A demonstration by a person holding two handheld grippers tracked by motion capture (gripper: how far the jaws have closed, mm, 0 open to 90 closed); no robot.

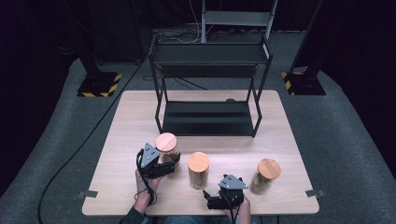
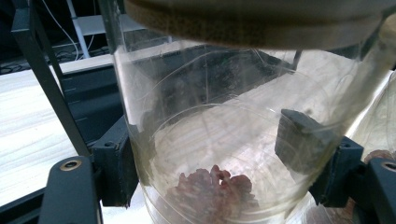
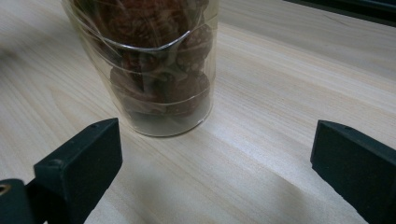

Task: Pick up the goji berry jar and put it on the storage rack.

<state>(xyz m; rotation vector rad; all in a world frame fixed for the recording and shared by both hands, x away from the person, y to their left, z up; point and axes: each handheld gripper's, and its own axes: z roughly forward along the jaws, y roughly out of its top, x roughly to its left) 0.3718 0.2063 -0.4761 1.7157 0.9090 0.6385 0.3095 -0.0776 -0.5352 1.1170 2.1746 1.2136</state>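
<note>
Three glass jars with wooden lids are set in a loose row across the near half of the table [image 1: 280, 116]. Nearest the near edge, the right gripper [image 1: 219, 198] is held low over the wood with its jaws spread wide and nothing between them; in the right gripper view the base of a jar packed with dark round pieces [image 3: 159, 70] is seen just ahead of the jaws and apart from them. This is judged to be the middle jar [image 1: 198, 170], though that cannot be confirmed. The right jar [image 1: 267, 175] is left standing alone toward the right edge.

Slightly farther in, toward the left edge, the left jar [image 1: 167, 148] is clamped by the left gripper [image 1: 170, 164]; in the left gripper view the clear wall [image 2: 224, 140] is pressed from both sides by the pads, below the lid, with a few reddish pieces [image 2: 212, 191] lying at the bottom.

Beyond, at the far half of the table, a black two-tier rack [image 1: 210, 88] is placed. The step in hand is judged to be carrying the gripped jar to it. The jar is best kept upright, the grip kept firm on the smooth glass, and the rack's posts cleared before it is lowered.
</note>
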